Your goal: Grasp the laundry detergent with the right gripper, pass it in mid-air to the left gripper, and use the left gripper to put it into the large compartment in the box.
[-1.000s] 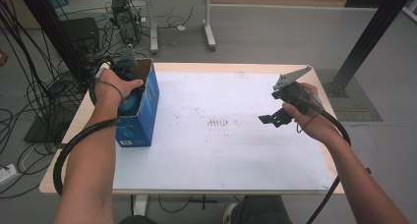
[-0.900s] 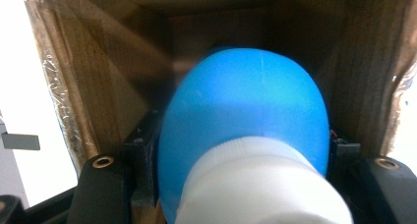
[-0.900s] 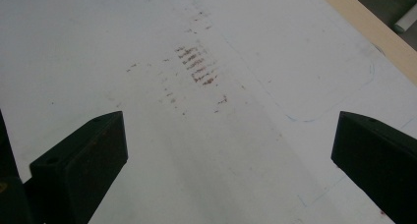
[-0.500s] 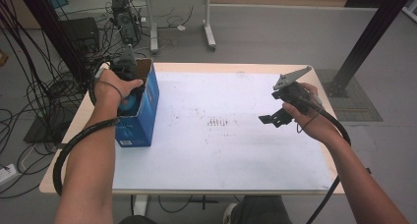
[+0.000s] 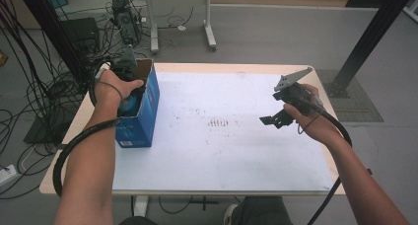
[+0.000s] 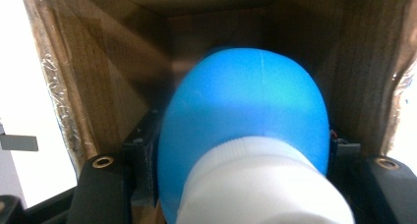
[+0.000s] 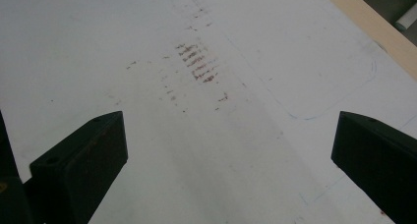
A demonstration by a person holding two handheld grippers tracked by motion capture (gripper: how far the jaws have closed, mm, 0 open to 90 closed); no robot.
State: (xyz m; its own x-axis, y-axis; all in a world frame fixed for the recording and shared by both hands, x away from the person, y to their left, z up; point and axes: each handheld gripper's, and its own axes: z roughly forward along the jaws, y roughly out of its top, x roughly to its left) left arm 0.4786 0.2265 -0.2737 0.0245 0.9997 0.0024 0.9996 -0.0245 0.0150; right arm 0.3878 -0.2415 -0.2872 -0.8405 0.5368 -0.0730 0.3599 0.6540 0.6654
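High view overhead facing table (image 5: 222,151), gripper views close along jaws

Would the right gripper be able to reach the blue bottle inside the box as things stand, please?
Probably not. The blue bottle sits inside the box, and the left gripper fills the opening, shut on it. The right gripper hangs open above the white mat, well off to the side.

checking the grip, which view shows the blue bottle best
The left gripper view: the blue bottle with its white cap sits close up between the left tool's jaws, inside the box. The high view gives a blue glimpse under the hand. The right gripper view faces the table.
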